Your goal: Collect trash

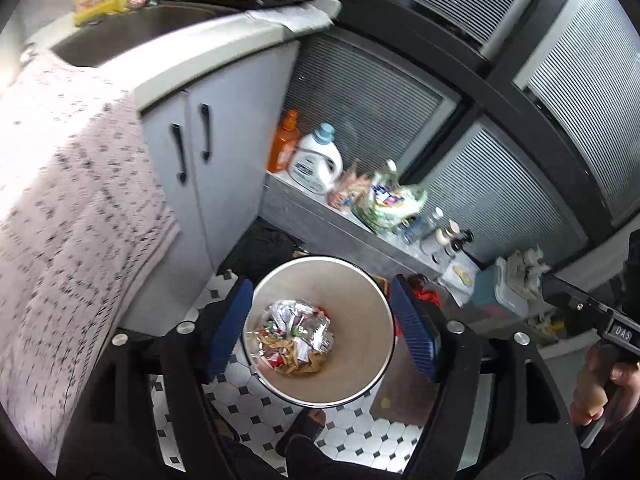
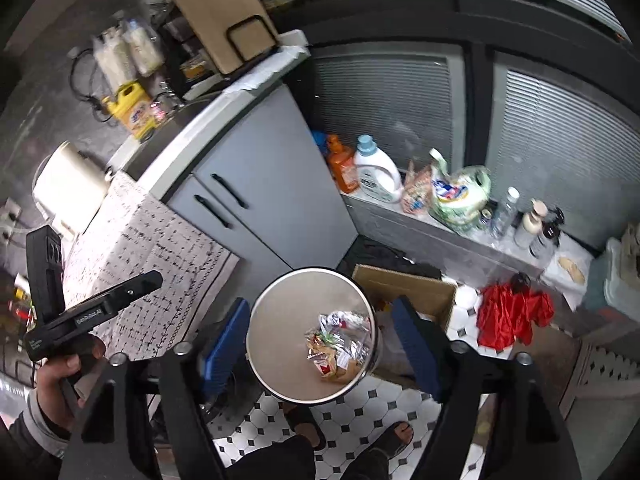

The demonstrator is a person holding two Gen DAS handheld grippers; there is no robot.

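A round metal trash bin [image 1: 372, 280] stands on the tiled floor, seen from above; it also shows in the right wrist view [image 2: 280, 308]. Crumpled foil wrappers and paper trash [image 1: 296, 334] lie at its bottom, also in the right wrist view [image 2: 340, 344]. My left gripper [image 1: 322, 334] is open and empty, above the bin with a blue-padded finger on each side. My right gripper [image 2: 320, 344] is open and empty above the same bin. The right gripper's body [image 1: 592, 312] shows at the right edge of the left view, the left one's [image 2: 92, 312] at the left of the right view.
A grey cabinet [image 1: 216, 168] with sink counter and a patterned cloth [image 1: 68, 208] lie left. A ledge holds detergent bottles [image 2: 376, 176], bags and small bottles. A cardboard box [image 2: 408, 284] and red cloth [image 2: 512, 312] lie beside the bin. The person's sandalled feet [image 2: 392, 436] stand below.
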